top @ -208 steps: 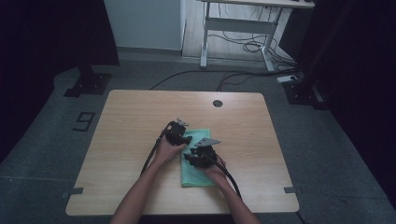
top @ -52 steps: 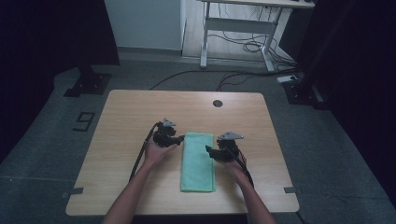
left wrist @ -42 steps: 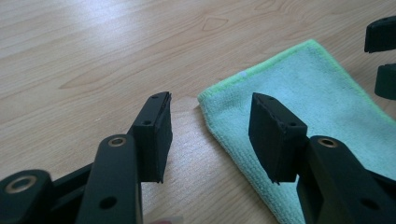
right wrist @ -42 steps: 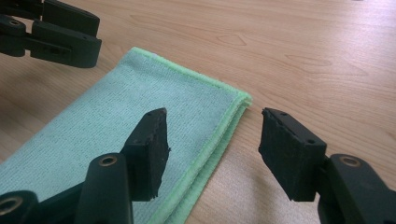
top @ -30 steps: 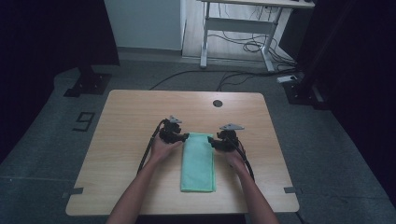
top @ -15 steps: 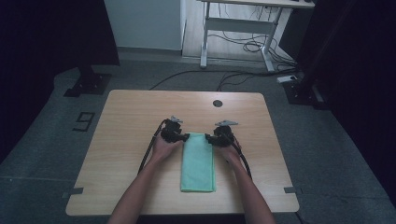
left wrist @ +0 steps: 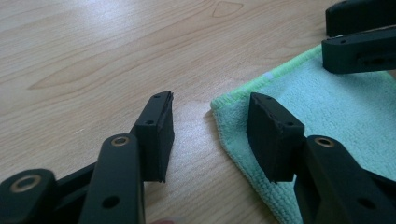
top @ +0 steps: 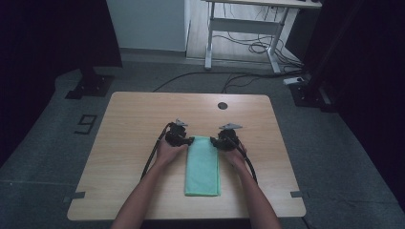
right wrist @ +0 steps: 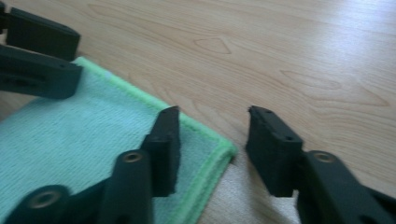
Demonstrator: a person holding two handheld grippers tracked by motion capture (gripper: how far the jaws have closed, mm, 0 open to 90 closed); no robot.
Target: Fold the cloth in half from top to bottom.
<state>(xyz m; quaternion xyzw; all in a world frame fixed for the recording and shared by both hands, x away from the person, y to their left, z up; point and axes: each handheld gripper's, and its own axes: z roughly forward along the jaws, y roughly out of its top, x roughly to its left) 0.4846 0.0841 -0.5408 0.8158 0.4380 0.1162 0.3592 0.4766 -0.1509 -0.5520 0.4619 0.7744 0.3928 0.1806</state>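
A green cloth (top: 203,166), folded into a long strip, lies flat on the wooden table (top: 133,119). My left gripper (top: 187,140) rests low at the strip's far left corner, its open jaws straddling that corner (left wrist: 212,99) of the cloth (left wrist: 327,107). My right gripper (top: 216,141) sits at the far right corner. Its jaws (right wrist: 215,112) have just been closing, with the cloth (right wrist: 70,130) corner lying between them untouched by the pads. Each gripper view also shows the other gripper's jaws across the cloth.
A dark round hole (top: 222,106) sits near the table's far edge. Cables trail from both grippers back along the forearms. On the floor to the left is a tape mark (top: 86,124); a desk frame (top: 239,28) stands behind.
Both grippers left the middle of the cloth, moved out to its sides, then up to its far corners. The right jaws are narrower than before.
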